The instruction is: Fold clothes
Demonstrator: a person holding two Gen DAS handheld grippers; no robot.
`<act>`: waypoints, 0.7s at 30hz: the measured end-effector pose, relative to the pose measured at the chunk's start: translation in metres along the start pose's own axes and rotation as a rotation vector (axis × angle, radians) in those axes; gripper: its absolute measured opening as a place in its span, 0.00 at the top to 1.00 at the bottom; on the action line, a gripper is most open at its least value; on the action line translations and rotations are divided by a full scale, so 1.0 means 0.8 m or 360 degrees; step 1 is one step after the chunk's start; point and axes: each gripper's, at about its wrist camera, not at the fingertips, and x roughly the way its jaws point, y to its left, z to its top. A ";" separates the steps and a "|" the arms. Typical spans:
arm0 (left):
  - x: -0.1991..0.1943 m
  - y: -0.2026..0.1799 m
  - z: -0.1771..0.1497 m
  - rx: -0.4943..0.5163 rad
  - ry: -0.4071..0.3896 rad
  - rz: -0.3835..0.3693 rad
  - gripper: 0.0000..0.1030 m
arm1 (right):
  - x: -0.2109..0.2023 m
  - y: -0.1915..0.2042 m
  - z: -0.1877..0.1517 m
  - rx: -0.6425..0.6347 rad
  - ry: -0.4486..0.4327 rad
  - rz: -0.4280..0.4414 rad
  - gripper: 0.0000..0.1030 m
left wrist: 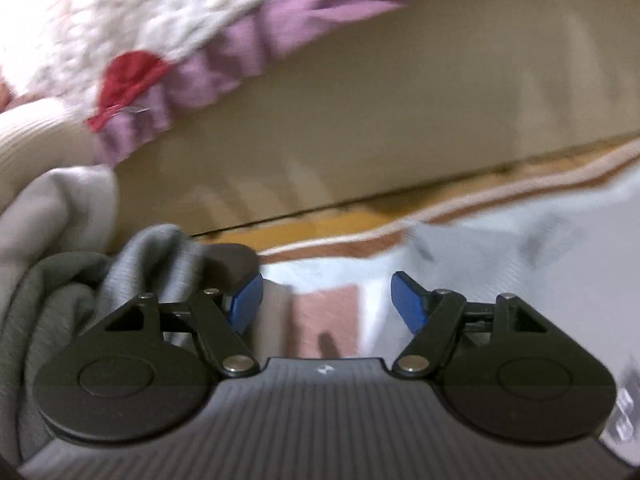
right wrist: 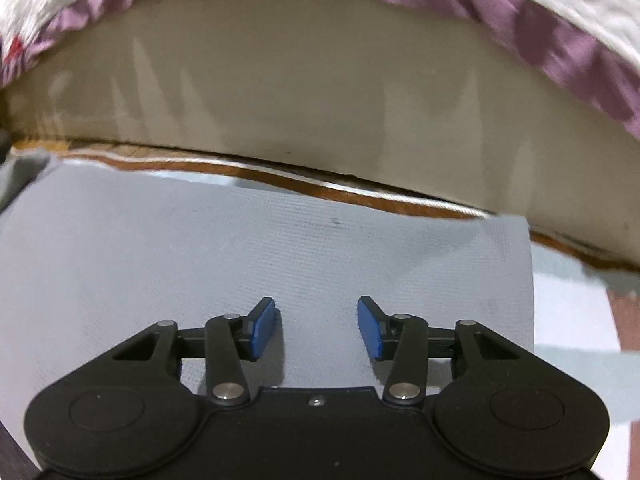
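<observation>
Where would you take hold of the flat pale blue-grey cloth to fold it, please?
Grip the pale blue-grey cloth at its straight right edge, near the far corner. It lies flat and smooth, so the middle offers nothing to pinch. Probably best to bring the open right tongs in low from the right, one pad under the edge.

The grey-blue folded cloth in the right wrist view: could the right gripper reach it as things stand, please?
Probably yes: the right gripper hangs open directly over the grey-blue cloth, and nothing shows between its pads and the fabric.
</observation>
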 end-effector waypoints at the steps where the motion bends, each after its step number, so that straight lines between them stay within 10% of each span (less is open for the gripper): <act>1: 0.000 0.005 0.002 -0.0066 0.0005 -0.0015 0.32 | 0.001 -0.003 -0.001 0.0018 -0.0001 0.0001 0.49; 8: -0.041 -0.009 -0.031 -0.0202 0.0132 -0.0692 0.29 | -0.003 -0.018 -0.012 -0.0010 0.0005 0.0041 0.47; 13: -0.062 -0.046 -0.075 0.0169 0.0042 -0.0612 0.23 | -0.009 -0.025 -0.023 -0.0025 -0.0039 -0.0007 0.48; 17: -0.035 -0.053 -0.075 0.0232 0.0093 -0.0526 0.79 | -0.009 -0.028 -0.021 -0.0015 -0.0032 0.0011 0.47; 21: -0.002 -0.034 -0.045 0.0120 0.0129 -0.0366 0.91 | -0.010 -0.027 -0.024 -0.0017 -0.0033 0.0002 0.47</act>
